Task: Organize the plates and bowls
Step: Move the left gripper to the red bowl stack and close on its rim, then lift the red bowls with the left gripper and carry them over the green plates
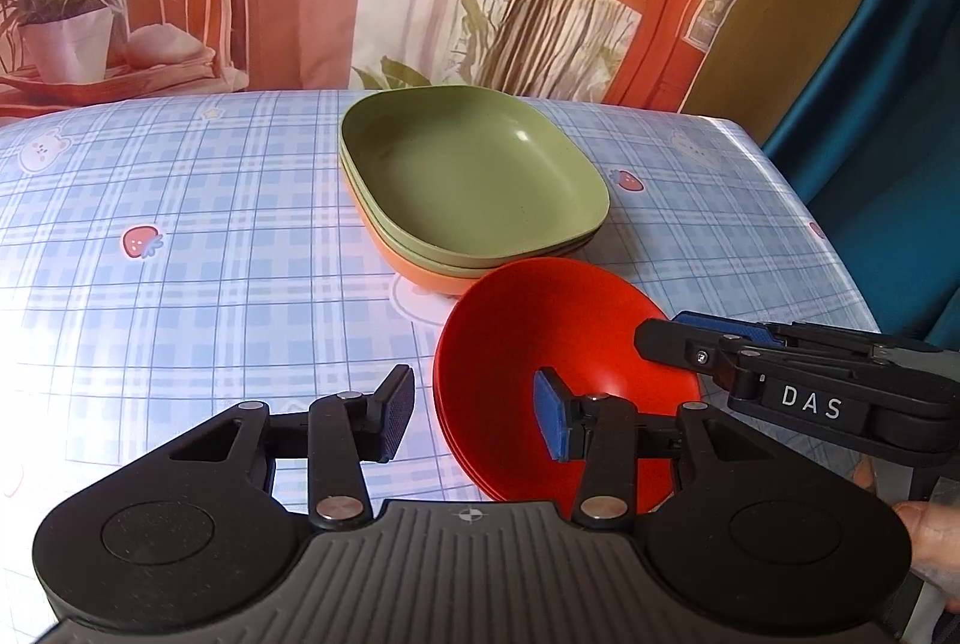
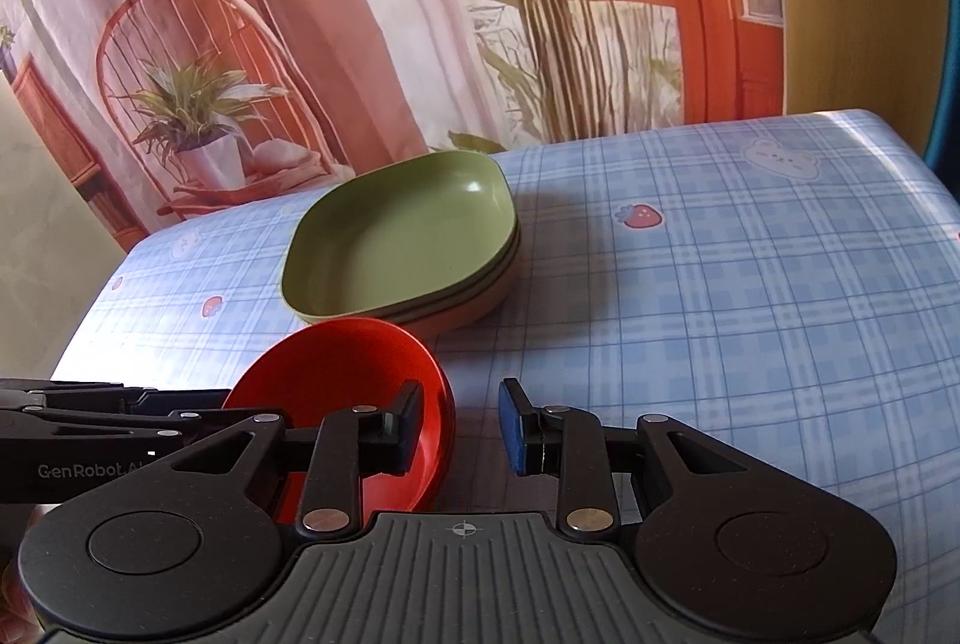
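The plates (image 1: 474, 176) were nested and the red bowls (image 1: 540, 344) stacked, both grippers (image 1: 474, 419) (image 2: 459, 431) straddling the bowls' rim with jaws apart, suggesting little remained.

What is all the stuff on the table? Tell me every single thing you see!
plates: three stacked, two green on one orange, middle of the table toward the back
bowls: nested stack, red, just in front of the plates; exact count hard to tell
tablecloth: one, blue plaid with strawberries and bears, covering the table
backdrop: one, printed with a chair, plants and an orange window, behind the table
curtain: one, teal, far right
left gripper: one, black, jaws open, one on each side of the near rim of the bowls
right gripper: one, black, jaws open, one on each side of the right rim of the bowls
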`<action>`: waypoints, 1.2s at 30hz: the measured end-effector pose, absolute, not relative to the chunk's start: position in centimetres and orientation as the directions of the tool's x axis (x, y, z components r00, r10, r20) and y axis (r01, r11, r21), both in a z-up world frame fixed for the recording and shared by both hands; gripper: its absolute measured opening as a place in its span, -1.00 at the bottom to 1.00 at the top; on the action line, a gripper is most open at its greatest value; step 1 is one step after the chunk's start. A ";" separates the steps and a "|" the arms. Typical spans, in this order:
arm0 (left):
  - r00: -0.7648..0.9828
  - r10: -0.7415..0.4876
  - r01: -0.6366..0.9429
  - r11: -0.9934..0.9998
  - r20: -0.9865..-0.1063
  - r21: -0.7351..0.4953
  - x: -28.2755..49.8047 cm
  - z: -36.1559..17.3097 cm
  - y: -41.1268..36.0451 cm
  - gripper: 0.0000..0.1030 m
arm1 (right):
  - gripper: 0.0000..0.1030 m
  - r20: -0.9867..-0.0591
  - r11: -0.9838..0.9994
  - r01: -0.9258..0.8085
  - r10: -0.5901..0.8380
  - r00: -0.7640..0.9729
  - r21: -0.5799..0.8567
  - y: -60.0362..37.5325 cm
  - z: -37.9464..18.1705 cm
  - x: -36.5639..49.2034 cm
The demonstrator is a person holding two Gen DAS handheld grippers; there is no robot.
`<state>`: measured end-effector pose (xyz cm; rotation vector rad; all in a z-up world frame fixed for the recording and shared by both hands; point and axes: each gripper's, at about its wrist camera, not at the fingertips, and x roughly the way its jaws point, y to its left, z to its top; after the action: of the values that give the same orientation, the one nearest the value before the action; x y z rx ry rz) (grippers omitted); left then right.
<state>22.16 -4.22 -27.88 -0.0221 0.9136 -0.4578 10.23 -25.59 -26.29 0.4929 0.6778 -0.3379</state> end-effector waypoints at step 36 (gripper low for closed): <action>0.547 -0.430 0.401 0.888 -0.718 -0.225 21.4 -25.8 -4.0 -0.53 | -0.75 -0.648 0.841 0.419 -0.112 0.754 0.342 -25.2 -24.7 10.3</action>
<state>21.40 -4.05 -25.79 -0.0360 0.8609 -0.4921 10.31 -25.18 -24.69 0.4973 0.6587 -0.3034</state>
